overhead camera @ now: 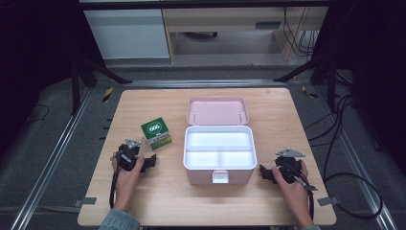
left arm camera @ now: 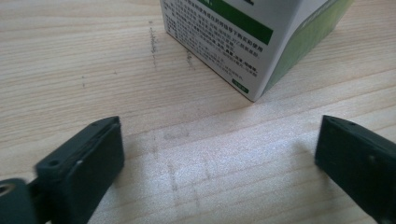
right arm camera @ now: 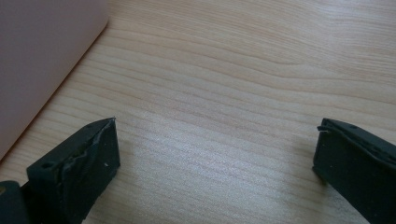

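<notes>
**Green carton sits just ahead of the left claw**

The left claw (overhead camera: 149,162) rests on the worktop (overhead camera: 158,201) with its jaws spread wide and nothing between them. In the left gripper view the green and white carton (left arm camera: 243,42) stands just beyond the jaw tips, a little right of centre, one upright corner edge turned toward the claw, so the jaws face a corner rather than a flat side. The right claw (overhead camera: 265,173), also wide open and empty, lies on the far side of the open pink box (overhead camera: 219,178), well apart from the carton. The left hand is clearly nearer; a slight turn would probably square the jaws to the carton's faces.
</notes>
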`<state>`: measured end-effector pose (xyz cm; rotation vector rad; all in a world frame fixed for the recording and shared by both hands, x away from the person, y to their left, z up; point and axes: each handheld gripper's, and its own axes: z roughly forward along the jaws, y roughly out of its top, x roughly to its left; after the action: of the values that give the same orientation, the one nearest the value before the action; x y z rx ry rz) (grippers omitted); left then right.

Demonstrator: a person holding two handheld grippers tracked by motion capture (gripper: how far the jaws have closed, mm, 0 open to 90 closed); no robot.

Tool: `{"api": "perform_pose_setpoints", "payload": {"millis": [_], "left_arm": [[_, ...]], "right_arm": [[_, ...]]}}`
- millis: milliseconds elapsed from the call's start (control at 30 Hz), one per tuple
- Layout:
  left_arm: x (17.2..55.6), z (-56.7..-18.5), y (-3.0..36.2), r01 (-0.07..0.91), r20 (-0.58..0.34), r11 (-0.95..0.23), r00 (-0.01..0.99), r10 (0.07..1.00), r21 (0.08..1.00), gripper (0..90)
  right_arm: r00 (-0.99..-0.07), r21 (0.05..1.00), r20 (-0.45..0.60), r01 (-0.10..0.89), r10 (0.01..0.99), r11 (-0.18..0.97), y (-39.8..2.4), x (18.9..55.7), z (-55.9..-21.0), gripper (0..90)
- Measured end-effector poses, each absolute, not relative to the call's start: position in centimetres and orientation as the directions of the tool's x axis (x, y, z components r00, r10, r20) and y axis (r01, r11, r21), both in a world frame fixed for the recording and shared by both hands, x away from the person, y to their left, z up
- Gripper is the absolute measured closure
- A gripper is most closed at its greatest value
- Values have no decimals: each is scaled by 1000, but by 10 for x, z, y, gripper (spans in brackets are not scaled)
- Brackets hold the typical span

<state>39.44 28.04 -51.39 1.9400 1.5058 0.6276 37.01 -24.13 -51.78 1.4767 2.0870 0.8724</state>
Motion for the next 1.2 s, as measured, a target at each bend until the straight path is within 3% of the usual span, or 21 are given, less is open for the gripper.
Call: {"api": "perform_pose_setpoints", "payload": {"millis": [200, 267, 400, 500, 733, 900, 933, 1033, 1100, 1200], "left_arm": [[377, -510, 275, 655, 54, -241, 292, 955, 717, 44], [358, -501, 274, 632, 68, -252, 301, 951, 733, 44], [337, -492, 271, 606, 27, -217, 307, 951, 765, 50], [313, -480, 243, 551, 66, -303, 408, 911, 777, 58], [304, -474, 194, 456, 95, -408, 567, 818, 791, 62], [304, -473, 183, 452, 34, -383, 610, 792, 805, 79], [303, -471, 178, 429, 42, -390, 627, 778, 815, 124], [305, -471, 171, 454, -55, -330, 650, 758, 828, 184], [304, -469, 163, 412, 2, -381, 676, 736, 828, 212], [303, -472, 155, 409, -3, -399, 700, 714, 821, 278]], "right_arm": [[-341, 708, 8, 666, 940, 236, -241, 370, -518, 9], [-349, 720, 11, 653, 937, 235, -241, 367, -517, 59], [-356, 730, 54, 651, 933, 207, -242, 356, -514, 70], [-393, 743, 52, 630, 918, 227, -244, 329, -508, 75], [-481, 803, 84, 552, 873, 226, -228, 307, -491, 114], [-546, 817, 62, 509, 836, 272, -215, 302, -485, 170], [-583, 821, 47, 484, 811, 301, -207, 300, -482, 199], [-603, 837, 85, 475, 793, 271, -201, 297, -479, 263], [-633, 833, 49, 453, 773, 317, -194, 296, -478, 288], [-654, 836, 39, 436, 755, 334, -184, 296, -476, 332]]}}
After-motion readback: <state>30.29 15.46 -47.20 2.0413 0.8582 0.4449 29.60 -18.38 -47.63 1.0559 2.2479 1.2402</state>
